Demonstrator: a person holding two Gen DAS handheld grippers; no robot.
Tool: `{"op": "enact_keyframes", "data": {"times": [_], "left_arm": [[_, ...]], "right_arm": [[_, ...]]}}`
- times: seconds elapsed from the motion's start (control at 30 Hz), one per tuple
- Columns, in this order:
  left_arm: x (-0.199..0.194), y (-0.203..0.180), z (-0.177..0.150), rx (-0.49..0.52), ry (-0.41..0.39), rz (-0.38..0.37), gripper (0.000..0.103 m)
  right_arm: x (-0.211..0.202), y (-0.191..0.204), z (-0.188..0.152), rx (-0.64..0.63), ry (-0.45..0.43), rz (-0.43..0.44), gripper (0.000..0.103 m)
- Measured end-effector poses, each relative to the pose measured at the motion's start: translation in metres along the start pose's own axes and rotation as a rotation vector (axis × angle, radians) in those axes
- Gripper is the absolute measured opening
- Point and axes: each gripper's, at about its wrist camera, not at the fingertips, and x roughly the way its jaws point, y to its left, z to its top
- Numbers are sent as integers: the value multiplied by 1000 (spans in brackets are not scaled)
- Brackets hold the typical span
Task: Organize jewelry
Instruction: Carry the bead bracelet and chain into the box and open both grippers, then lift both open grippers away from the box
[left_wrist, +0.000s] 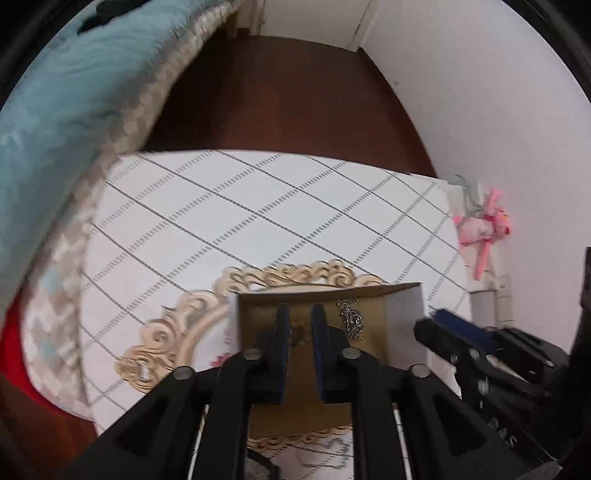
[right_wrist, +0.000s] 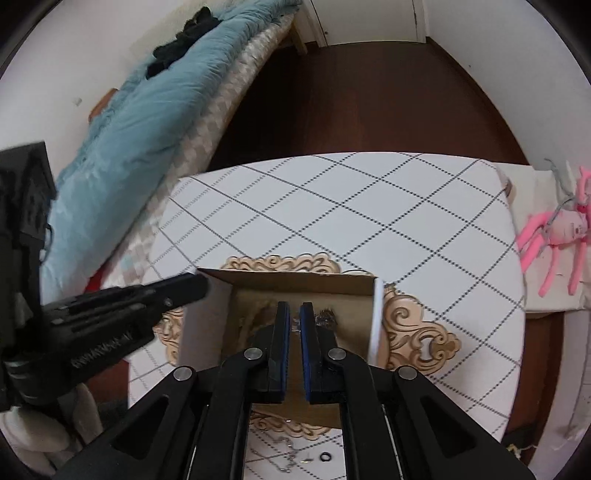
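Step in hand, as judged: loading jewelry into the cardboard box (right_wrist: 295, 286), which sits open on an ornate tray (right_wrist: 417, 328) on the checked tabletop (right_wrist: 369, 206).

Right gripper (right_wrist: 294, 314) hangs over the box interior, jaws narrowed to a slim gap; a glint shows between the fingers, but whether they pinch a piece cannot be told.

Left gripper (left_wrist: 300, 314) also points into the box, jaws parted by a modest gap, nothing visibly held.

Silver chain (left_wrist: 351, 319) lies bunched against the box's inner back wall, fine links, tangled, shiny. A second chain (right_wrist: 286, 448) and a small black ring (right_wrist: 325, 457) rest on the tabletop in front of the tray, outside the box.

Next move likely calls for clearing the box, then a low, precise pinch on the loose chain, since thin links slip and snag easily.
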Motion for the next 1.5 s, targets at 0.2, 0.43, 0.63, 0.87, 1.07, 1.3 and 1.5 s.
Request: {"op": "enact_keyframes", "data": {"times": [0.2,0.43,0.63,0.87,1.07,1.3,1.5], "left_arm": [[-17,10,-20,10,-106,141,73],[-10,21,-61,23,-149,225,103],[-3,21,-83,30,-153,257,103],[-24,23,-98,2,-202,250,103],[-57,24,-119,-12,-266,264,103],[-95,18,-143,6,-328,272,103],[-120,14,-159,13,-359,257,103]], "right_arm": [[-12,-4,-22,-27,-41,-176,64],[-5,-14,-64,-19,-47,-309,103],[-1,-11,-83,-18,-74,-348,103],[-16,5,-91,-11,-118,-327,103],[-47,22,-104,-11,-180,-320,103],[-83,36,-125,6,-241,-306,103],[-112,44,-143,22,-293,-305,103]]}}
